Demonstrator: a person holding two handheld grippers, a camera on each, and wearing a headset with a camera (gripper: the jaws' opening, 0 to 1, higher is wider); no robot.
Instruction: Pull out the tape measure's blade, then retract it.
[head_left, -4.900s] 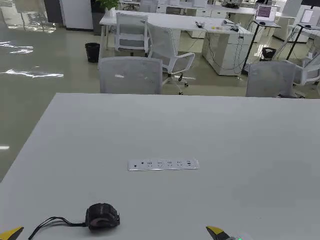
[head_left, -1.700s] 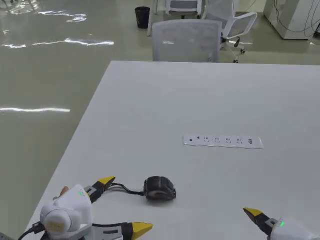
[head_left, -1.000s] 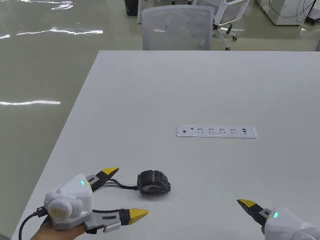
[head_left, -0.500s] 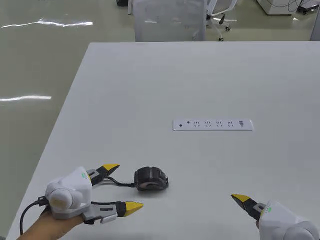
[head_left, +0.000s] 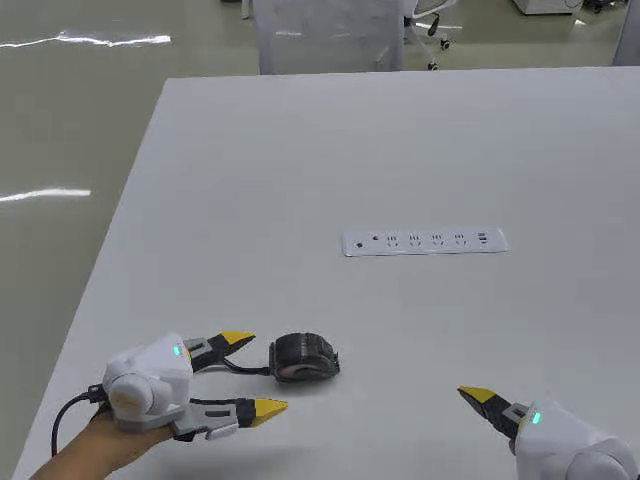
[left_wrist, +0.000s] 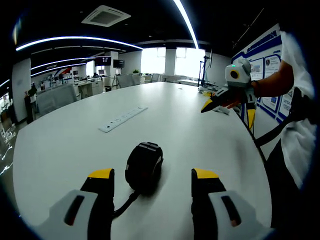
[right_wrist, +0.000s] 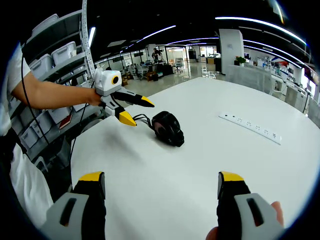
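Observation:
A black tape measure (head_left: 303, 359) lies on the white table (head_left: 400, 150) near its front left, a black wrist strap (head_left: 240, 367) trailing to its left. The blade is not out. My left gripper (head_left: 248, 375) stands open just left of it, its yellow-tipped jaws either side of the strap. In the left gripper view the tape measure (left_wrist: 144, 167) sits just ahead of the open gripper (left_wrist: 152, 176). My right gripper (head_left: 480, 395) is at the front right, well clear of it, and its own view shows the gripper (right_wrist: 162, 180) open with the tape measure (right_wrist: 168, 128) ahead.
A white power strip (head_left: 424, 242) lies flat in the middle of the table. The table's left edge (head_left: 100, 270) runs close to my left hand. A grey chair (head_left: 315, 35) stands at the far side, over glossy floor.
My left gripper has moved right, closer to the tape measure. The head camera has tilted down over the frames, and both grippers have come into view. The tape measure has stayed put.

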